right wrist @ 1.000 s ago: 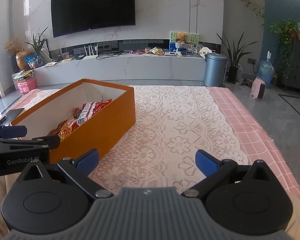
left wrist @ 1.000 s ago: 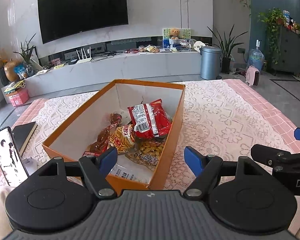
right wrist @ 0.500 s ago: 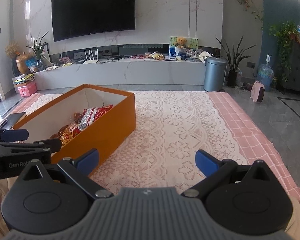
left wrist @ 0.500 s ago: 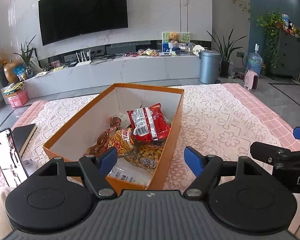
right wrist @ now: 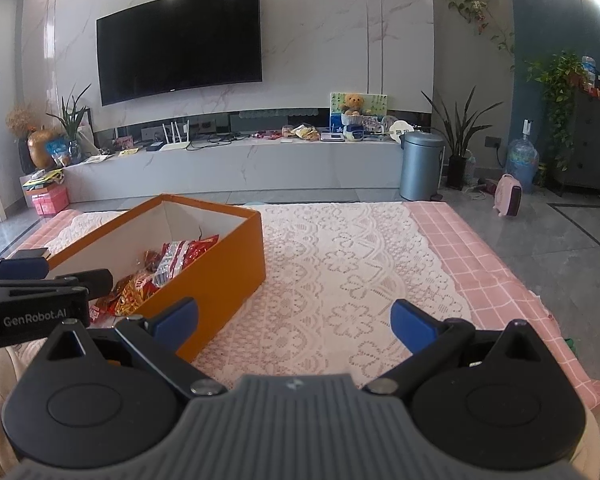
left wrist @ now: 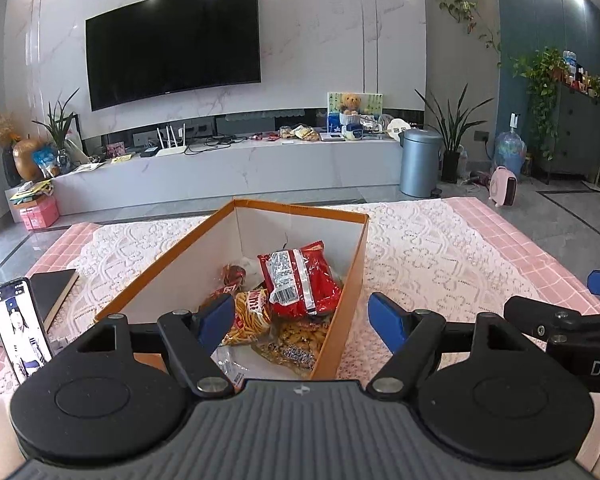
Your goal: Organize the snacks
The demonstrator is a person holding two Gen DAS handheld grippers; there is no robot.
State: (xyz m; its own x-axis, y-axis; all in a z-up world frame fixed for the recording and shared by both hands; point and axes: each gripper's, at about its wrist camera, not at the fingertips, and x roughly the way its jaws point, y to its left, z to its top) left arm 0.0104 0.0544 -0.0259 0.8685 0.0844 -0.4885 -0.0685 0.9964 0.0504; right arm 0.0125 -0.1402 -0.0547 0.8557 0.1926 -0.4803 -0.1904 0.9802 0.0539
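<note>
An orange cardboard box (left wrist: pixel 356 264) stands on the lace-covered table, also in the right wrist view (right wrist: pixel 224 268). It holds several snack bags: a red bag (left wrist: pixel 300 280) on top, a yellow-orange bag (left wrist: pixel 252 316) and a clear bag of brown snacks (left wrist: pixel 296 340); the bags also show in the right wrist view (right wrist: pixel 172 256). My left gripper (left wrist: pixel 302 320) is open and empty, just before the box's near end. My right gripper (right wrist: pixel 294 320) is open and empty, over the lace to the right of the box.
A phone (left wrist: pixel 20 332) stands propped at the left, with a dark notebook (left wrist: pixel 54 288) behind it. The lace cloth (right wrist: pixel 340 264) lies over a pink checked tablecloth (right wrist: pixel 480 264), whose right edge drops to the floor. A TV bench (left wrist: pixel 236 168) and bin (left wrist: pixel 420 162) stand far behind.
Both grippers have tilted upward and drawn back a little, so the box sits lower in both views. Both stay open and empty. The box and snacks have not moved.
</note>
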